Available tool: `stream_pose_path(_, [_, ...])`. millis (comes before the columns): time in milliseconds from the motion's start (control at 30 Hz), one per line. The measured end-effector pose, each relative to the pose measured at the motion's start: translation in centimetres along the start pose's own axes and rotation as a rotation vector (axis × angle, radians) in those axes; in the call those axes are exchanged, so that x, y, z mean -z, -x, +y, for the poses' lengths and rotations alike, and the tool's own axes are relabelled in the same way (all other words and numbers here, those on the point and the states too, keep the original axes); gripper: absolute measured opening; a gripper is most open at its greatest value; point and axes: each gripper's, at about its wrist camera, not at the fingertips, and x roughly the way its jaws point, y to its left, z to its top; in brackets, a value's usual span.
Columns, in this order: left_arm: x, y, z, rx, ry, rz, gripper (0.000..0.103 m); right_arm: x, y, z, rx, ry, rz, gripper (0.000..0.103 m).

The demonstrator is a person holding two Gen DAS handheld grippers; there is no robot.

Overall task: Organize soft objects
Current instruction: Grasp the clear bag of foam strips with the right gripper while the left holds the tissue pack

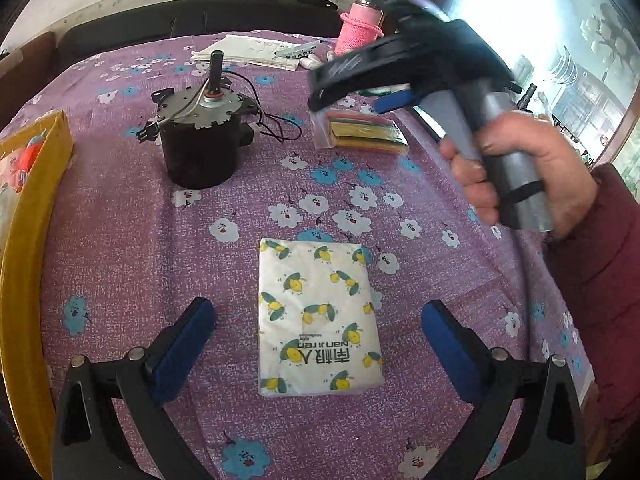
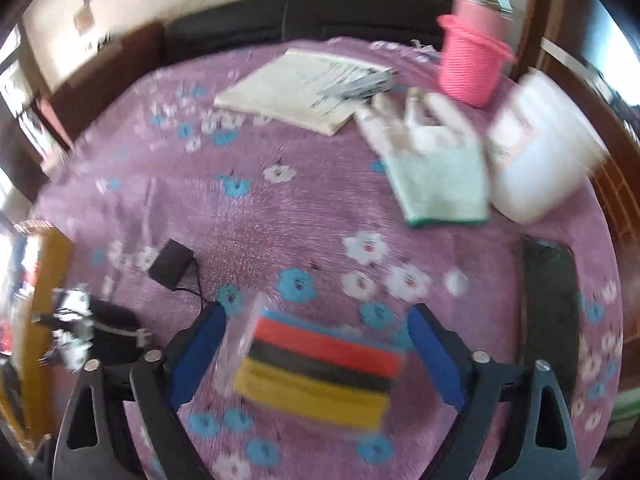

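Observation:
A white tissue pack (image 1: 318,316) with a lemon print lies flat on the purple flowered cloth, between the blue pads of my left gripper (image 1: 316,312), which is open and not touching it. A clear bag of striped red, black and yellow cloths (image 2: 320,368) lies between the pads of my right gripper (image 2: 316,320), which is open around it. The same bag (image 1: 362,130) shows in the left wrist view under my right gripper (image 1: 348,100). A pale green glove (image 2: 436,168) lies farther back on the right.
A yellow box (image 1: 28,240) stands at the left edge. A black motor with wires (image 1: 202,132) stands behind the tissue pack. A notebook (image 2: 292,88), a pink knitted bottle cover (image 2: 472,60), a white tub (image 2: 540,148) and a black phone (image 2: 550,308) lie around.

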Motion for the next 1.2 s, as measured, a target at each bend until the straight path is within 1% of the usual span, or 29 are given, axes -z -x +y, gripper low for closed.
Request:
stream_pose_path(33, [0.0,0.0,0.0,0.001,0.001,0.0,0.102,0.1,-0.5,0.4,0.019,0.016,0.023,0.064])
stream_pose_path(100, [0.0,0.0,0.0,0.005,0.004,-0.001,0.102,0.7,-0.3,0.6,0.031,0.027,0.021,0.056])
stream_pose_path(133, [0.1,0.1,0.1,0.008,0.006,-0.002,0.102,1.3,0.2,0.4,0.022,0.018,0.031,0.046])
stream_pose_path(167, [0.0,0.1,0.1,0.011,0.008,-0.003,0.102,1.9,0.7,0.0,0.025,0.011,0.042,0.04])
stream_pose_path(200, [0.1,0.2,0.2,0.014,0.01,-0.004,0.102,3.1,1.2,-0.5,0.037,0.005,0.058,0.037])
stream_pose_path(300, [0.0,0.2,0.3,0.019,0.013,-0.005,0.102,6.4,3.0,-2.4,0.035,-0.038,0.087,0.037])
stream_pose_path(367, [0.1,0.2,0.4,0.02,0.014,-0.006,0.102,9.2,4.4,-3.7,0.031,-0.077,0.113,0.038])
stream_pose_path(400, [0.0,0.2,0.4,0.019,0.014,-0.006,0.102,10.8,5.3,-4.3,0.021,-0.087,0.13,0.043])
stream_pose_path(433, [0.0,0.2,0.4,0.02,0.014,-0.006,0.102,11.9,5.8,-4.6,0.005,-0.092,0.141,0.053])
stream_pose_path(467, [0.0,0.2,0.3,0.02,0.015,-0.006,0.102,12.8,6.4,-5.0,-0.019,-0.102,0.144,0.057])
stream_pose_path(500, [0.1,0.3,0.5,0.022,0.015,-0.006,0.102,14.0,7.6,-5.7,-0.043,-0.12,0.125,0.063])
stream_pose_path(567, [0.0,0.4,0.4,0.022,0.015,-0.005,0.102,15.2,9.6,-6.6,-0.025,-0.115,0.06,0.068])
stream_pose_path(600, [0.0,0.3,0.5,0.021,0.014,-0.005,0.102,15.6,10.3,-6.9,-0.017,-0.102,0.036,0.077])
stream_pose_path(633, [0.0,0.4,0.5,0.017,0.011,-0.003,0.102,16.2,11.0,-7.2,-0.018,-0.082,0.01,0.089])
stream_pose_path(667, [0.0,0.3,0.5,0.014,0.009,-0.002,0.102,16.6,11.5,-7.4,-0.028,-0.064,-0.01,0.092])
stream_pose_path(767, [0.0,0.1,0.1,-0.003,-0.003,0.005,0.102,17.5,12.0,-7.3,-0.04,-0.012,-0.044,0.093])
stream_pose_path(833, [-0.1,-0.1,-0.2,-0.02,-0.015,0.011,0.102,17.6,11.5,-6.5,-0.006,0.06,-0.069,0.093])
stream_pose_path(900, [0.0,-0.4,-0.6,-0.046,-0.034,0.021,0.102,17.3,10.2,-5.4,0.013,0.138,-0.065,0.094])
stream_pose_path(967, [0.1,-0.7,-1.3,-0.083,-0.06,0.034,0.102,17.0,9.2,-4.8,-0.022,0.16,-0.043,0.094])
stream_pose_path(1000, [0.1,-0.9,-1.5,-0.097,-0.071,0.039,0.102,17.0,8.7,-4.8,-0.071,0.155,-0.028,0.094])
stream_pose_path(1033, [0.2,-1.0,-1.7,-0.114,-0.084,0.046,0.102,16.9,8.3,-4.5,-0.089,0.15,-0.022,0.094])
stream_pose_path(1100, [0.3,-1.4,-2.2,-0.151,-0.111,0.059,0.102,17.3,7.8,-4.1,-0.103,0.143,-0.015,0.094])
stream_pose_path(1200, [0.4,-1.6,-2.5,-0.18,-0.132,0.07,0.102,18.5,8.1,-3.6,-0.127,0.142,-0.012,0.094])
